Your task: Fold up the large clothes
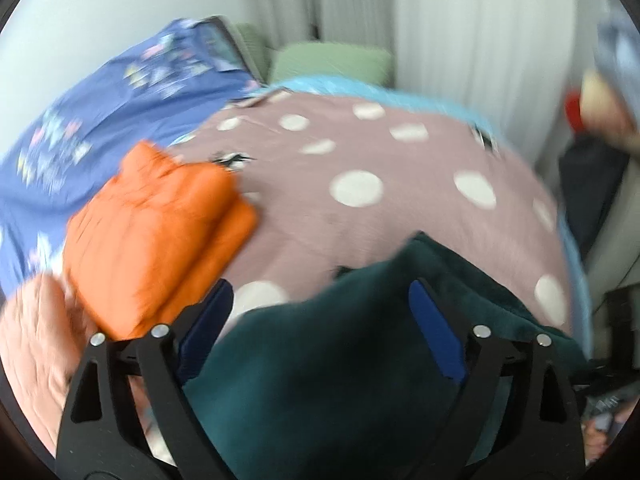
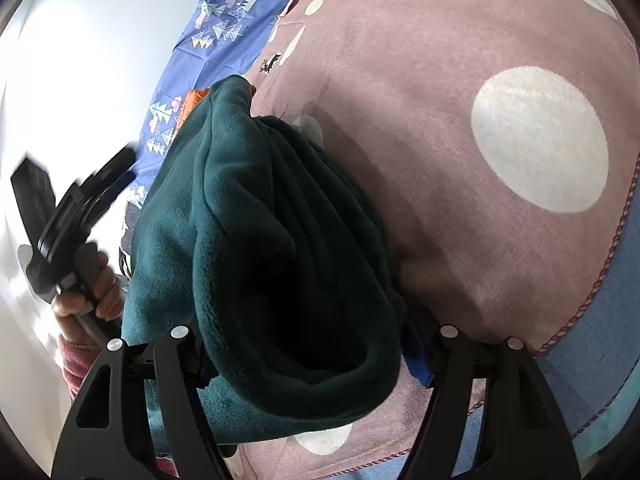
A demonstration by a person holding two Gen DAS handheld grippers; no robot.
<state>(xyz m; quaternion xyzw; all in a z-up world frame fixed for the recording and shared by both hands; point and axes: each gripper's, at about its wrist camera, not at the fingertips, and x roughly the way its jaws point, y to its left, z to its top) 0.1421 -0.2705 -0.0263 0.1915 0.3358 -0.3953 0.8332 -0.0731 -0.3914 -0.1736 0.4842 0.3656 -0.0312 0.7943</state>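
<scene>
A dark green fleece garment (image 1: 340, 360) lies bunched on the pink polka-dot blanket (image 1: 360, 220). My left gripper (image 1: 320, 320) is open, its blue pads (image 1: 436, 332) wide apart above the fleece. In the right wrist view the folded fleece (image 2: 280, 240) fills the space between my right gripper's fingers (image 2: 312, 356), which stand wide apart around the thick bundle; whether they press on it is hidden. The left gripper (image 2: 104, 176) also shows there, held in a hand at the left, beside the fleece.
A folded orange garment (image 1: 160, 232) and a pale pink quilted item (image 1: 36, 340) lie at the left. A blue patterned sheet (image 1: 100, 120) covers the bed behind. The blanket (image 2: 440, 120) has a stitched edge. White curtains (image 1: 440, 20) hang behind.
</scene>
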